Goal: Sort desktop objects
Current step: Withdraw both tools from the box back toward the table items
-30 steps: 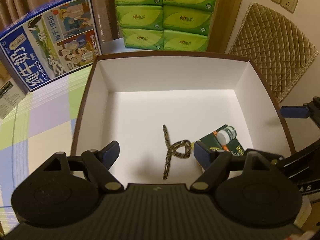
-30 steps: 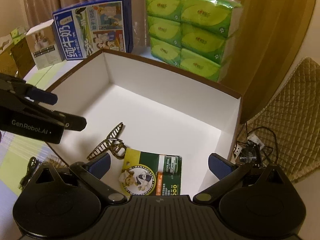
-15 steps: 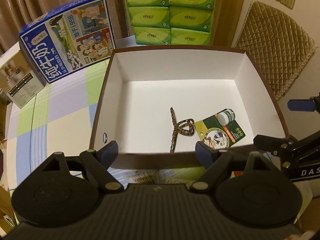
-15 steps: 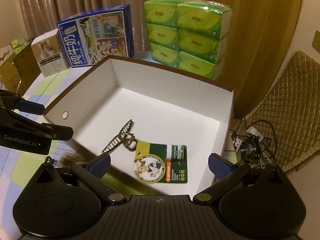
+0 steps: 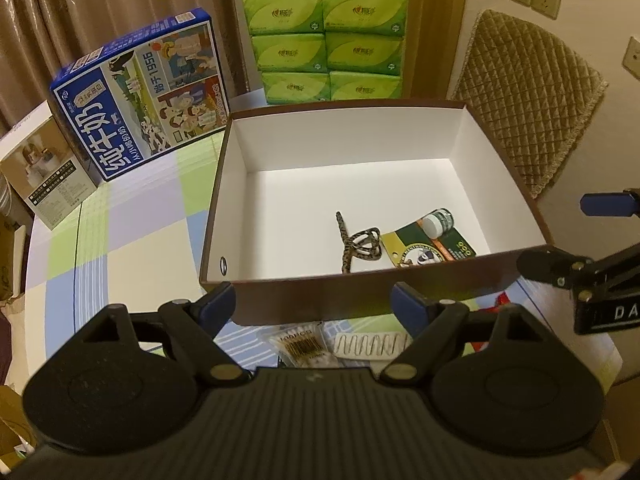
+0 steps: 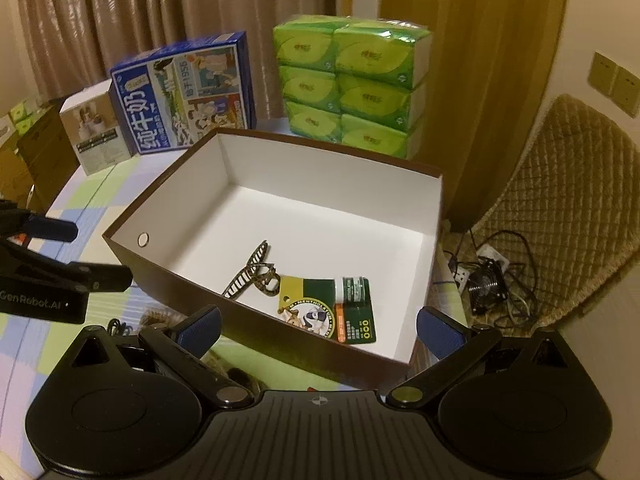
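A brown box with a white inside [image 5: 400, 160] [image 6: 224, 168] stands on the checked table. In it lie a leopard-print hair clip [image 5: 356, 242] [image 6: 252, 274] and a green carded menthol balm pack [image 5: 432, 240] [image 6: 336, 312]. My left gripper [image 5: 314, 304] is open and empty, in front of the box's near wall. My right gripper [image 6: 318, 326] is open and empty, near the box's right front corner. On the table before the box lie a bag of cotton swabs [image 5: 304, 346] and a white hair clip [image 5: 370, 346].
A blue milk carton box [image 5: 140, 92] [image 6: 184, 92], a small white box [image 5: 40, 168] [image 6: 96, 132] and stacked green tissue packs [image 5: 326, 40] [image 6: 352, 84] stand behind the box. A quilted chair [image 5: 528, 96] [image 6: 560, 208] and floor cables [image 6: 492, 276] are at the right.
Both grippers have pulled back and up from over the box. The clip and balm pack stay inside. The swabs and white clip have come into the left view.
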`<state>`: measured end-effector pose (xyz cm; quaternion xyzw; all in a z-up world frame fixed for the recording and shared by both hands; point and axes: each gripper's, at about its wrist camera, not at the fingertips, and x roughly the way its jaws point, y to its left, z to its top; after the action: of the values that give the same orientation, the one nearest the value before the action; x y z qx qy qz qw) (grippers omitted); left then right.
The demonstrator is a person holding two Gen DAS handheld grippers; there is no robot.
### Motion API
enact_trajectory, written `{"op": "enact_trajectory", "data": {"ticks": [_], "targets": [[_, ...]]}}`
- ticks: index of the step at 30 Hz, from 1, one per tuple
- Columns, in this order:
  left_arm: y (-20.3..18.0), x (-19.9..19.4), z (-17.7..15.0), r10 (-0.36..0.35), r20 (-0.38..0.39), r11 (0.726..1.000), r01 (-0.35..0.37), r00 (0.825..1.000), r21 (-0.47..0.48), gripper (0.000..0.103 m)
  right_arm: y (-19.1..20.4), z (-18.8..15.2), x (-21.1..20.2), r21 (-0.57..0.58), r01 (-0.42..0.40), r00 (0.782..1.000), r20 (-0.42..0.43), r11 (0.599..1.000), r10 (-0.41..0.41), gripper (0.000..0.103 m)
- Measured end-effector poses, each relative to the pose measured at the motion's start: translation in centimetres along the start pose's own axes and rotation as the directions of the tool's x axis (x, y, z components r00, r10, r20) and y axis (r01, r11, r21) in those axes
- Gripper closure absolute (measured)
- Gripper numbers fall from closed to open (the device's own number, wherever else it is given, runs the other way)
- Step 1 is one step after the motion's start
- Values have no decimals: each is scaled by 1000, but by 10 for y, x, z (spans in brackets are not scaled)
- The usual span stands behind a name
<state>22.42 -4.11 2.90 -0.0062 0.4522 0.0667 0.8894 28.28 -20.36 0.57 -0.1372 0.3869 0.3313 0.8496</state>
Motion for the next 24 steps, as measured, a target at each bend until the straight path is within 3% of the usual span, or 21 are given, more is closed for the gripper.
{"op": "enact_trajectory", "data": {"ticks": [8, 18, 24], "targets": [[16, -17, -30, 18, 28, 1000, -17, 999, -24, 17, -5, -25, -33, 52, 42, 996, 82, 998, -46, 2], [35, -38, -69, 60, 41, 997, -58, 997, -50, 17, -4, -60, -42, 111, 19, 998, 60, 994, -26, 2], [40, -31, -88, 61, 45, 997, -58, 997, -53, 17, -3, -77, -31, 143, 0, 1000, 30, 990, -4, 2]]}}
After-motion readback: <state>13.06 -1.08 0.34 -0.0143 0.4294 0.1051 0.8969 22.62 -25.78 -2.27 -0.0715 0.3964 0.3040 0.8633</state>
